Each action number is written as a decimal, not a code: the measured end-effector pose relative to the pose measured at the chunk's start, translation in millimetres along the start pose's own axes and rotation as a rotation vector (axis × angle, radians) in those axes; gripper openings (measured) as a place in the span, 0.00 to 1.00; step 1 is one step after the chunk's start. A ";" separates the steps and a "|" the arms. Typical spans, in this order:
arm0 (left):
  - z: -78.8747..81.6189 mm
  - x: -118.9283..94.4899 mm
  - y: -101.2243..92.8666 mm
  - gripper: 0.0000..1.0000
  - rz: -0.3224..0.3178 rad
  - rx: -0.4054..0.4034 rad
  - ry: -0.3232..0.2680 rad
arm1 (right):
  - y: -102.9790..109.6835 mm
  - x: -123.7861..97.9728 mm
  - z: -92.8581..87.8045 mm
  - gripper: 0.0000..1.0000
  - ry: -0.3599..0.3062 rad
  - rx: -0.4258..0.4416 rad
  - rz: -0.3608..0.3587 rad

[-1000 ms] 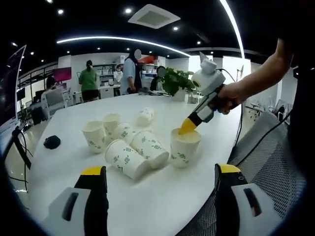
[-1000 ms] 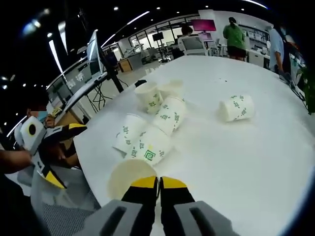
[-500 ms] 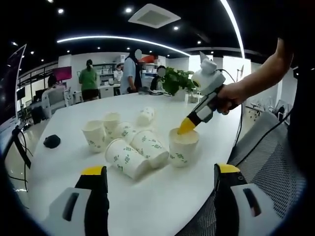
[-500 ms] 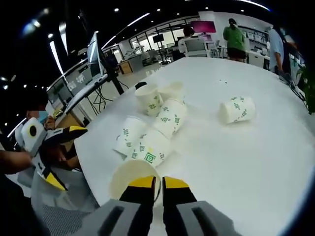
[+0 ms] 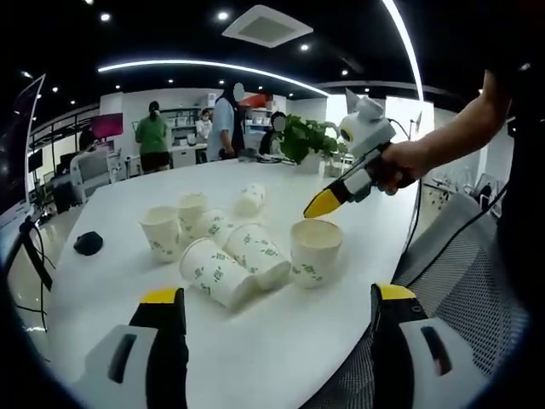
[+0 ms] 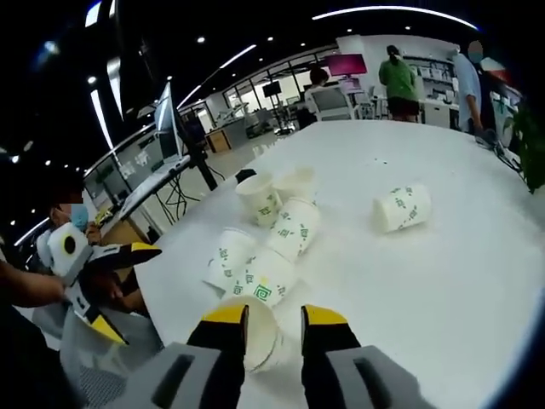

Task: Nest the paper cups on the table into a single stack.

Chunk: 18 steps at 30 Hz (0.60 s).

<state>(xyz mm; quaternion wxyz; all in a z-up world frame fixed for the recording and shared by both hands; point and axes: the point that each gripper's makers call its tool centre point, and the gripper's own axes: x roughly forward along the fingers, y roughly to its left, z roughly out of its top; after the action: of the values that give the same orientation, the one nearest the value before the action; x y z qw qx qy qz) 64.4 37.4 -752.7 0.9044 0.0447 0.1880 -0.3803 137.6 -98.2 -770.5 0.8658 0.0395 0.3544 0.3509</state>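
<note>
Your two grippers hang over a white table strewn with paper cups, and neither one holds a cup.

The white table point(image 5: 281, 341) carries a cluster of green-printed paper cups point(image 5: 223, 247): two stand upright at the far side, and three or so lie tipped over against one another, though the overlap makes the count unsure. One upright cup point(image 5: 314, 250) stands alone at the near edge of that cluster, mouth up, and a lone cup point(image 6: 401, 207) lies on its side well apart from the rest. Your right gripper point(image 6: 272, 317) has its jaws spread apart, with the upright cup's rim just beyond the tips and nothing between them. Your left gripper point(image 5: 277, 300) has its jaws wide, hovering short of the cluster. A small black object point(image 5: 87, 244) rests near the table's edge.
</note>
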 end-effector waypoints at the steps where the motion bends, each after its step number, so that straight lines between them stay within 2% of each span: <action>1: -0.2 0.2 -0.1 0.90 -0.001 0.000 0.002 | -0.8 -1.0 -0.8 0.26 -0.003 0.001 -0.003; 13: -4.6 1.9 6.8 0.90 0.023 -0.014 0.035 | -14.2 -27.4 -8.5 0.39 -0.074 -0.007 -0.061; 18: -8.0 1.3 17.5 0.90 0.060 -0.039 0.056 | -11.3 -36.8 -10.6 0.48 -0.103 -0.096 -0.079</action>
<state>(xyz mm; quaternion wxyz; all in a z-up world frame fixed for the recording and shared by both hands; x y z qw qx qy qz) 75.1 50.7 -761.7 0.9106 0.0435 0.2191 -0.3477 118.9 -132.0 -760.4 0.8969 0.0021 0.2937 0.3305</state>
